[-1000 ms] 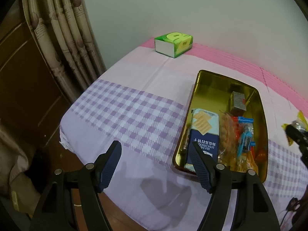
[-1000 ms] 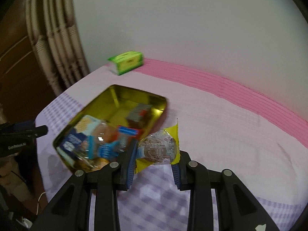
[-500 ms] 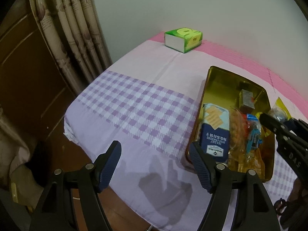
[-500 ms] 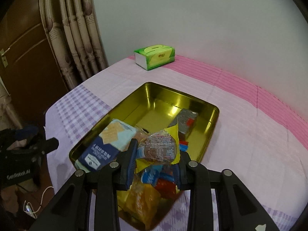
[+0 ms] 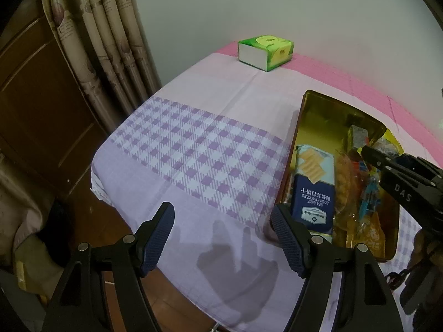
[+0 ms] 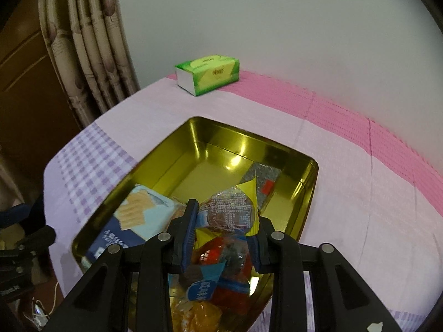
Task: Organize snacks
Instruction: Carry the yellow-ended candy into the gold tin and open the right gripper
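One snack in hand: the right gripper [image 6: 223, 222] is clamped on a clear-and-yellow wrapped cake [image 6: 231, 211], one pad on each side of the wrapper.
Place of the cake: it hangs above the gold tin [image 6: 310, 182], over the near half, not touching the floor of the tin or the snacks under it.
Key relation: the bare floor of the tin lies ahead of the cake and a little left, toward the far wall; directly below are red, blue and orange packets [image 6: 221, 271], so a drop here would land on top of the pile.
Long axis of the tin: it runs away from the right gripper, toward the green tissue box [image 6: 207, 74].
Nearer hand: the right one, judged by far; it is already over the tin.
Left gripper [image 5: 223, 235]: jaws wide apart, nothing between them; it hovers over the purple cloth [image 5: 193, 152] just beside the near left corner of the tin, with its right finger in front of the rim.
Count, tins: one.
Count, cracker boxes: one, blue [image 6: 133, 221], lying flat along the left wall of the tin.
Count, grey packets: one [image 6: 260, 178], at the far right inside.
Count, small packets in the pile: several; the exact number cannot be told.
Count, tissue boxes: one, well apart from the tin, near the wall.
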A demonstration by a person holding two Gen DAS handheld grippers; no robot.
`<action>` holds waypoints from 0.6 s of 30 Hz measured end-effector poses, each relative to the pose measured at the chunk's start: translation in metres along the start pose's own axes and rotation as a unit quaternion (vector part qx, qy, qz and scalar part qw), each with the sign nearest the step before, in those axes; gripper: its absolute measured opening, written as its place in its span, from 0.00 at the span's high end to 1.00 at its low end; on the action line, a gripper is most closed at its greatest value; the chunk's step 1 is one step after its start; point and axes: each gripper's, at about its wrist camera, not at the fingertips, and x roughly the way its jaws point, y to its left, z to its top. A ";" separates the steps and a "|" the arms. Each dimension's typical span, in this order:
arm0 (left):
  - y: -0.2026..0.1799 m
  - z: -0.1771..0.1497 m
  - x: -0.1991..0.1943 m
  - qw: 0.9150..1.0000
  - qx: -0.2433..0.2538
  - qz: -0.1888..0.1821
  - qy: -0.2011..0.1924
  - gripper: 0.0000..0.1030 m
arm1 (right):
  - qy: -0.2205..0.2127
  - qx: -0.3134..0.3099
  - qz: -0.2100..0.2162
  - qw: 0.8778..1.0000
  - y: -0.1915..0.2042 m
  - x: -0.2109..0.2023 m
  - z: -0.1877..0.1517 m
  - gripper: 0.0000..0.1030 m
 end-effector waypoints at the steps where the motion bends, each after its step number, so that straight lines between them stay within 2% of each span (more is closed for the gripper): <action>1: 0.000 0.000 0.000 1.000 0.000 0.000 0.000 0.29 | 0.004 0.001 -0.001 1.000 -0.001 0.003 0.000 0.71; 6: 0.000 0.000 0.001 1.000 0.000 0.001 0.001 0.29 | 0.025 0.005 -0.007 1.000 -0.002 0.016 -0.004 0.71; 18: -0.001 0.000 0.002 1.000 0.001 0.003 0.002 0.29 | 0.044 0.020 -0.009 0.999 -0.005 0.026 -0.010 0.69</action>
